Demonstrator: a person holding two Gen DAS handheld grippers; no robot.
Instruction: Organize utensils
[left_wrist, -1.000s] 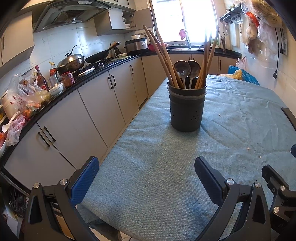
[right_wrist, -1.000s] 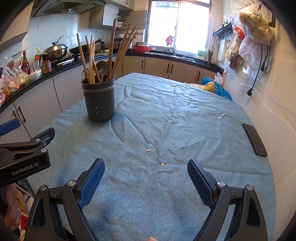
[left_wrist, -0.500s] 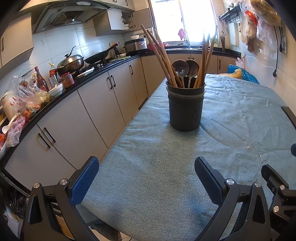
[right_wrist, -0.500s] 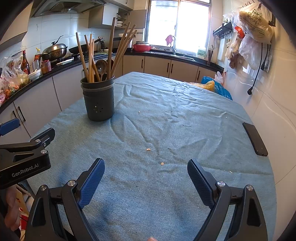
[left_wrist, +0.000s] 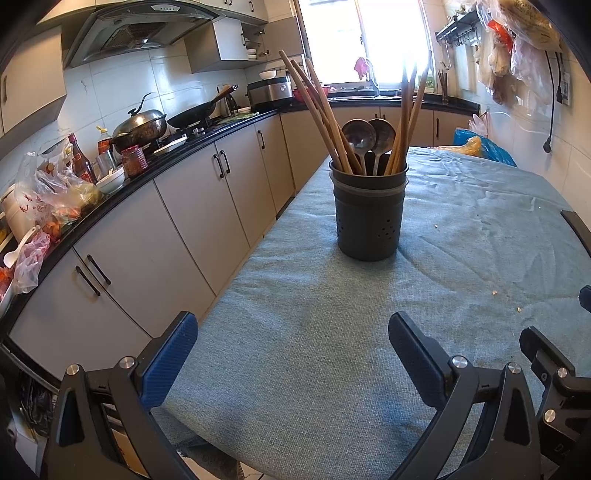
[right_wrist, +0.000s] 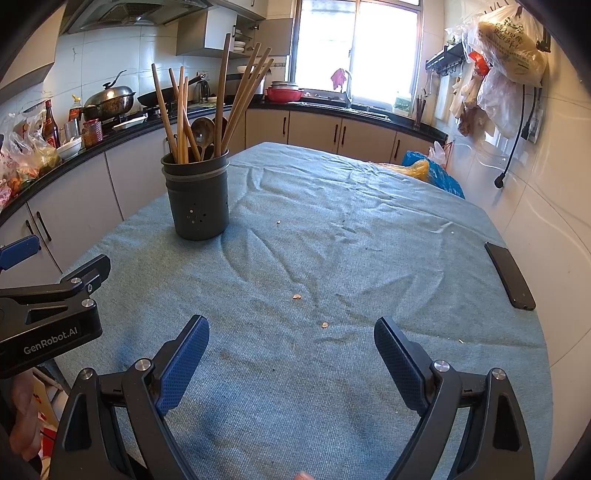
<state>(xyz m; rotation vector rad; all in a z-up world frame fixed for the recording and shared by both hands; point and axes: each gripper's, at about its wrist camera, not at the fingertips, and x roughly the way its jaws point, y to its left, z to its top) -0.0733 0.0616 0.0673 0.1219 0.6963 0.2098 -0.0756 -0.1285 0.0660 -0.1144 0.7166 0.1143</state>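
Note:
A dark grey utensil holder (left_wrist: 368, 214) stands upright on the blue-green tablecloth (left_wrist: 295, 369); it also shows in the right wrist view (right_wrist: 196, 199). It holds several wooden chopsticks (left_wrist: 317, 110) and two dark spoons (left_wrist: 365, 136). My left gripper (left_wrist: 291, 354) is open and empty, low over the near table edge, well short of the holder. My right gripper (right_wrist: 291, 358) is open and empty over the near cloth, to the right of the holder. The left gripper's body (right_wrist: 48, 314) shows at the left of the right wrist view.
A black phone (right_wrist: 509, 275) lies near the table's right edge. Small crumbs (right_wrist: 296, 296) dot the cloth. A kitchen counter (left_wrist: 110, 173) with pots, bottles and bags runs along the left. Blue and yellow bags (right_wrist: 428, 173) sit past the far table edge.
The left wrist view has shifted slightly, so the holder sits a little higher and left in it. Both grippers stay open and empty.

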